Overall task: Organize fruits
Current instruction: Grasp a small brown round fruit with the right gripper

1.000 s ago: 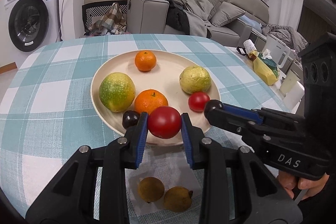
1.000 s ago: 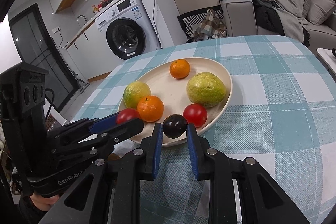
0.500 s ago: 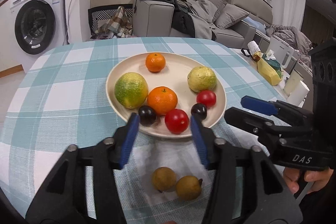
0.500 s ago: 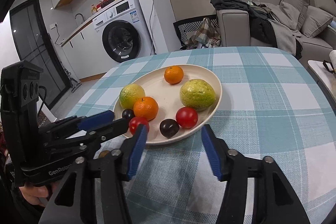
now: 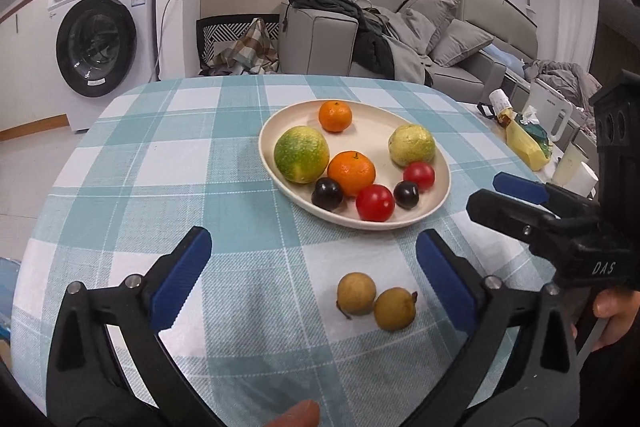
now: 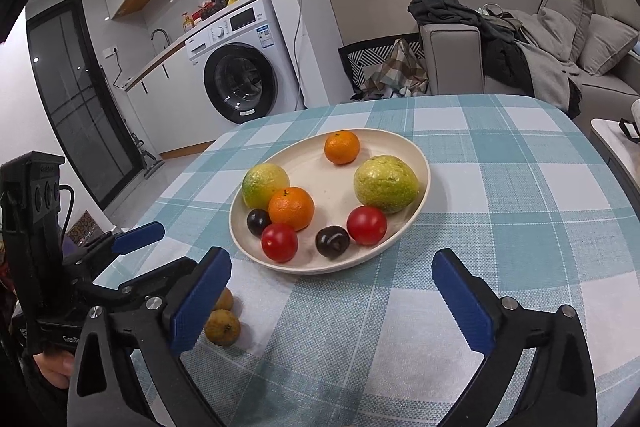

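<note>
A cream plate on the checked tablecloth holds two oranges, two green-yellow fruits, two red tomatoes and two dark plums. Two small brown fruits lie on the cloth in front of the plate, between my left fingers. My left gripper is open and empty, held back from the plate. My right gripper is open and empty, also short of the plate; it shows in the left wrist view.
The round table's edge curves off at left and right. A side table at right holds a yellow packet and white cups. A washing machine and a grey sofa stand beyond the table.
My left gripper let go of a red tomato and my right let go of a dark plum, both onto the plate. Both grippers opened wide and drew back toward me.
</note>
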Available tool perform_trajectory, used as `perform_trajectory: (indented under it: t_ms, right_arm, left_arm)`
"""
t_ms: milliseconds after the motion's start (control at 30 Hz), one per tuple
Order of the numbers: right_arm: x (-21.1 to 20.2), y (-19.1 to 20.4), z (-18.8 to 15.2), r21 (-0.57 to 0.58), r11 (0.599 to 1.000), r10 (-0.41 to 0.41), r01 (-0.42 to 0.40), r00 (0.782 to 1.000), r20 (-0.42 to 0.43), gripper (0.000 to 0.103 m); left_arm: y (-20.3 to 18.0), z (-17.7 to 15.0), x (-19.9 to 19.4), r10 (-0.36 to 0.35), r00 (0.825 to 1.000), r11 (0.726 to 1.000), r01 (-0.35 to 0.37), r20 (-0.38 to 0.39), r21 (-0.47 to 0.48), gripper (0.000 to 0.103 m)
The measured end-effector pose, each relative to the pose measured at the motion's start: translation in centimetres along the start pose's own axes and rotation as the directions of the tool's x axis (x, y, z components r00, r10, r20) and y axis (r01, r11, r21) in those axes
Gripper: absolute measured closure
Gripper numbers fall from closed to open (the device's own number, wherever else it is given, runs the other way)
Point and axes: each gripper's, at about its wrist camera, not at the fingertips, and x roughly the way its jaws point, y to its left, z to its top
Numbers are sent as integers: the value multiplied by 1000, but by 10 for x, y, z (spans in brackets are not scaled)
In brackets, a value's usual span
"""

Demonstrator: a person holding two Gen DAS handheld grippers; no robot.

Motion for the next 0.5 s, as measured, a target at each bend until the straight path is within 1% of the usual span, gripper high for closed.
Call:
perform_trajectory:
  t_ms: [133, 300, 500]
  right_arm:
    - [3, 5, -2, -22, 1000, 10, -11, 1000, -21, 0]
    - [8, 12, -6, -55, 998, 7, -11, 997, -72, 0]
    - [14, 18, -13, -78, 995, 59, -70, 989, -137, 0]
  left_arm:
    - [4, -5, -7, 1, 1000, 1000, -1, -1, 4, 1]
    - [4, -11, -11, 11, 1000, 1000, -11, -13, 24, 1]
    - [7, -13, -14, 42, 999, 998, -42, -11, 41, 1]
